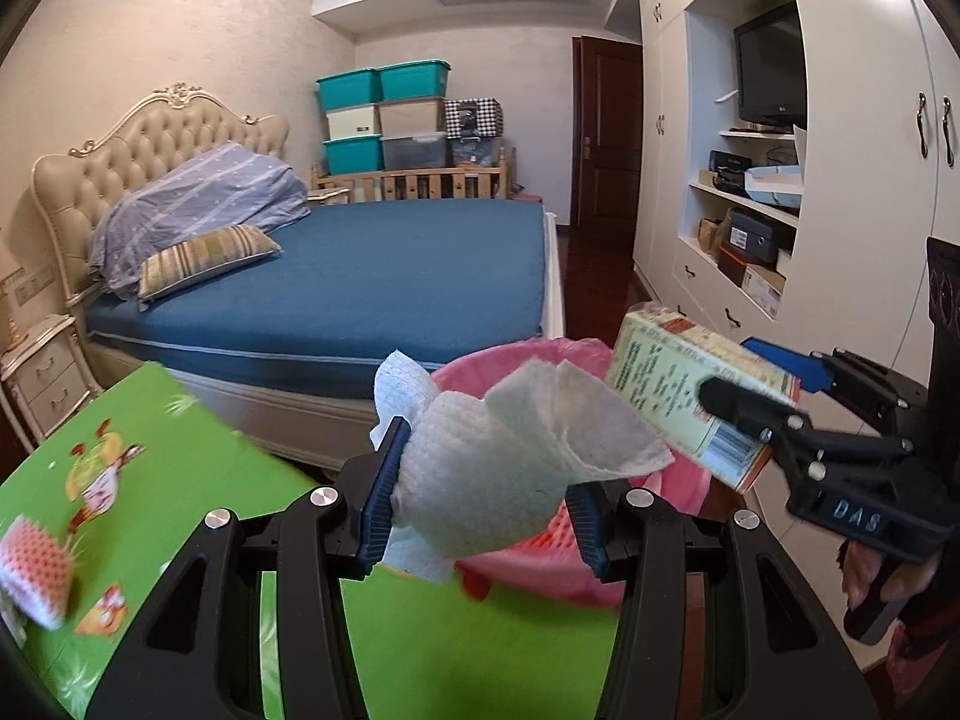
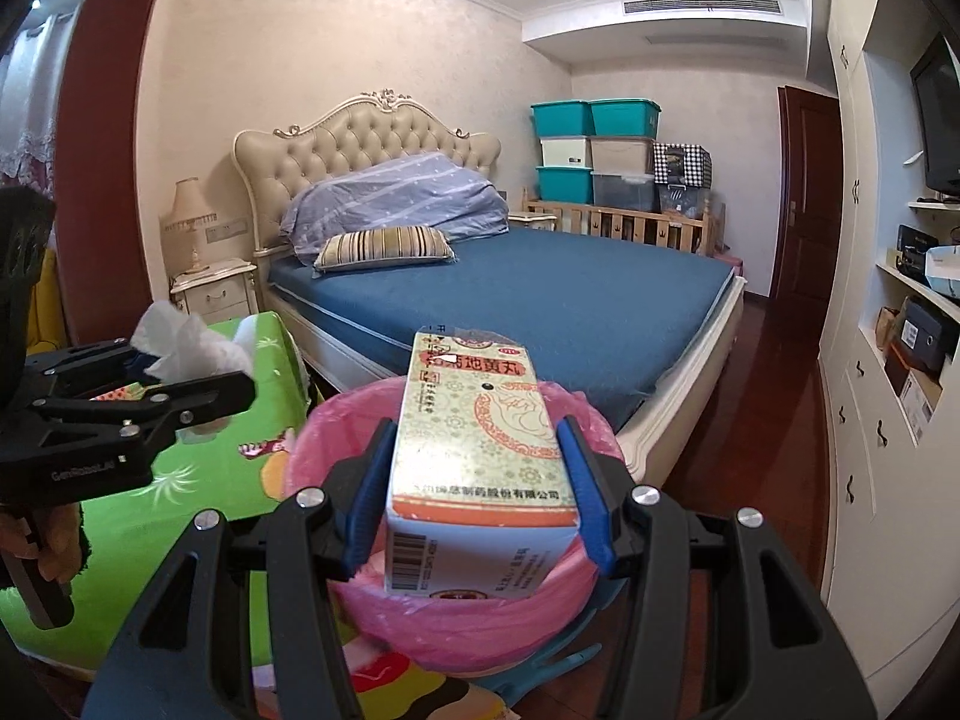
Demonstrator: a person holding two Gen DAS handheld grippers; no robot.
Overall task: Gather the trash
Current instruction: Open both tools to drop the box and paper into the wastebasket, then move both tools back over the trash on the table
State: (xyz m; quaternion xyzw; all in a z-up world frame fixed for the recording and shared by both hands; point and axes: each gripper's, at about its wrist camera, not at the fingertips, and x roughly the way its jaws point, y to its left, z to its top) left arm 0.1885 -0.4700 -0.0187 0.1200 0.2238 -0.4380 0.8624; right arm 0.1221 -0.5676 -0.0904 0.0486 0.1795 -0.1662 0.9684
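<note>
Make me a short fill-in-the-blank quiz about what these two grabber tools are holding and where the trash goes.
1. The left gripper is shut on a crumpled white ____.
2. The right gripper clamps a cardboard ____ with a barcode.
3. The bin below them is lined with a ____ bag.
4. The bed behind has a ____ sheet.

Missing words: paper towel; box; pink; blue

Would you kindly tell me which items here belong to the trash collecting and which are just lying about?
Part of the job:
- crumpled paper towel, clamped in the left gripper
- medicine box, clamped in the right gripper
- pink-lined bin

Just lying about:
- pink sponge on the green table
- striped pillow
- teal storage boxes
</note>
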